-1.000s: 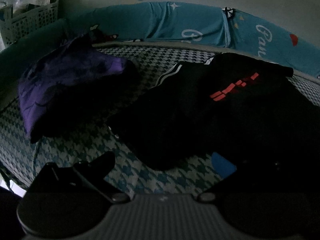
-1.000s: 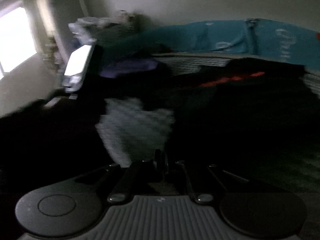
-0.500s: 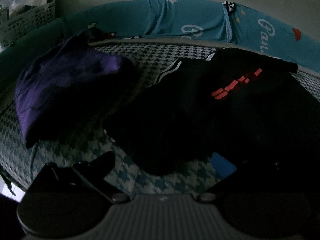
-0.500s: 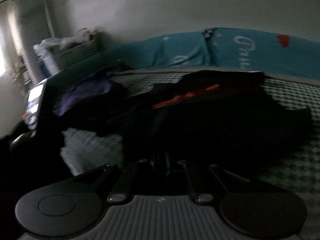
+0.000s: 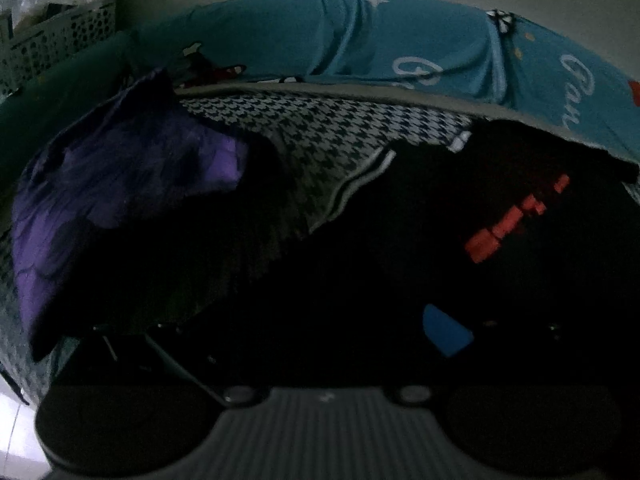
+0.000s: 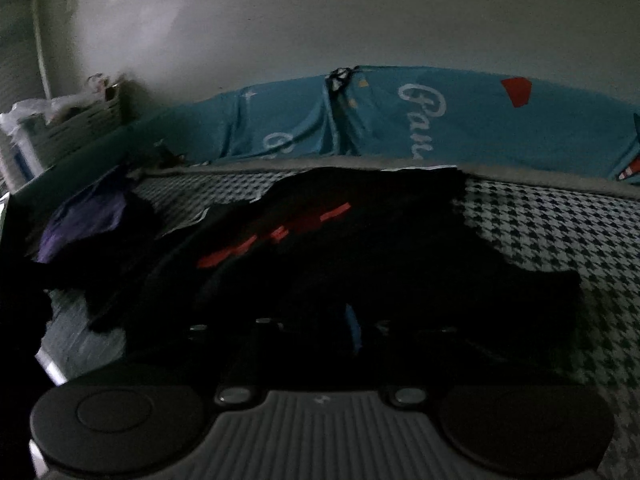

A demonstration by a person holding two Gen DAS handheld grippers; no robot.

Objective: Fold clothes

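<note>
Black garment (image 6: 360, 248) with red print sprawls on the houndstooth bed (image 6: 560, 232), purple garment (image 5: 120, 184) beside it; right tool (image 6: 320, 320) has just been opening, its grip unclear; left tool (image 5: 304, 332) spread wide, empty

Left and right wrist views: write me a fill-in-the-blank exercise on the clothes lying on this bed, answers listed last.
1. The lettering on the black garment is ____.
2. The crumpled garment left of it is ____.
3. The bed sheet has a ____ pattern.
4. The fabric along the wall behind the bed is ____.

Missing words: red; purple; houndstooth; blue
</note>
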